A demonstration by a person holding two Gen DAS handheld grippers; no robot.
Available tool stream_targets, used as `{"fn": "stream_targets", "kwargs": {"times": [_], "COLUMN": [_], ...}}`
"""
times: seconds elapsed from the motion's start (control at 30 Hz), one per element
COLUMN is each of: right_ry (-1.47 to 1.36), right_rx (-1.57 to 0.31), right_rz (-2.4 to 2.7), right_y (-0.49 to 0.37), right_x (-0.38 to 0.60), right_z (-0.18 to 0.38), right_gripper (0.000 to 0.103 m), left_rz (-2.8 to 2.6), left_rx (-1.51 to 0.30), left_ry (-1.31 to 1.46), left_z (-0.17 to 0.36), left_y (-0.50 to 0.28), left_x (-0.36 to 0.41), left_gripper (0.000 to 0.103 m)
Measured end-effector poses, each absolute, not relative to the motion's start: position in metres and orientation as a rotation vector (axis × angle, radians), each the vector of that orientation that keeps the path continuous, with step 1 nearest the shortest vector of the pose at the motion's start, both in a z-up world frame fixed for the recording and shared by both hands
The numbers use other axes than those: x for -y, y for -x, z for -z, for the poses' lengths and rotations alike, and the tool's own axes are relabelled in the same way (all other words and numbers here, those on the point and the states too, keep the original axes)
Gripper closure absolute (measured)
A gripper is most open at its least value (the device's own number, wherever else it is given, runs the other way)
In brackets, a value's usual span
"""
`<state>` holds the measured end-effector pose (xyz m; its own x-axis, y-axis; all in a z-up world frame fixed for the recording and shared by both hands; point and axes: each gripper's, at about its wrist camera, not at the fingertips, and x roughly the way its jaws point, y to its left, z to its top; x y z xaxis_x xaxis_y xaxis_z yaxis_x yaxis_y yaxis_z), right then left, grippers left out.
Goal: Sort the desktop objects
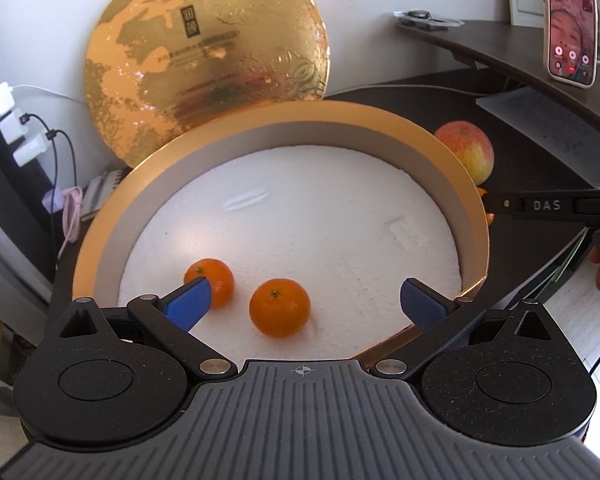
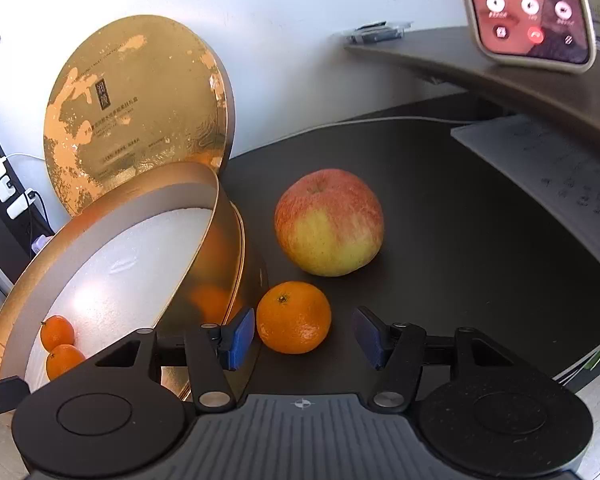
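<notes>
So far two small orange mandarins (image 1: 279,306) lie on the white foam floor of the round gold-rimmed cardboard box (image 1: 100,240), which suggests the sorting is partly done. Outside it, on the dark desk (image 2: 440,200), a third orange mandarin (image 2: 294,317) sits just beside the box wall, and a large red-and-yellow apple (image 2: 329,222) stands behind it; both likely remain to be put away.

The right gripper (image 2: 304,336) has its blue pads on either side of the third mandarin, a gap showing on each side, so nothing is grasped yet. The left gripper (image 1: 306,306) hangs wide apart and empty over the box, one boxed mandarin between its pads but untouched.

The round gold lid (image 1: 208,36) leaning on the wall carries printed Chinese characters, too small to read. "DAS" shows on the black gripper arm (image 1: 548,205) in the left wrist view.
</notes>
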<state>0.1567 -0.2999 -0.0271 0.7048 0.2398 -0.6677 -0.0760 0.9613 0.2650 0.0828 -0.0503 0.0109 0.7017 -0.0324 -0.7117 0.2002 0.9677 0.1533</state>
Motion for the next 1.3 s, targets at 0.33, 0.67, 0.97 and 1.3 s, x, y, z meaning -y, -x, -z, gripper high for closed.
{"fn": "stream_targets", "kwargs": {"times": [0.33, 0.67, 0.97, 1.3], "right_ry": [-0.282, -0.220, -0.133, -0.005], "right_rx": [-0.791, -0.804, -0.792, -0.816], "right_rz": [-0.192, -0.122, -0.043, -0.003], "right_y": [-0.168, -0.154, -0.142, -0.154], "right_x": [0.299, 0.310, 0.317, 0.298], "right_z": [0.042, 0.035, 0.033, 0.036], "right_gripper": [0.055, 0.056, 0.045, 0.044], "left_rz": [0.130, 0.127, 0.143, 0.138], "left_rx": [-0.783, -0.782, -0.788, -0.785], "left_ry": [-0.214, -0.202, -0.194, -0.198], "left_z": [-0.010, -0.010, -0.008, -0.009], "left_y": [-0.083, -0.080, -0.082, -0.080], "left_x": [0.045, 0.038, 0.040, 0.039], "left_gripper": [0.000, 0.000, 0.000, 0.000]}}
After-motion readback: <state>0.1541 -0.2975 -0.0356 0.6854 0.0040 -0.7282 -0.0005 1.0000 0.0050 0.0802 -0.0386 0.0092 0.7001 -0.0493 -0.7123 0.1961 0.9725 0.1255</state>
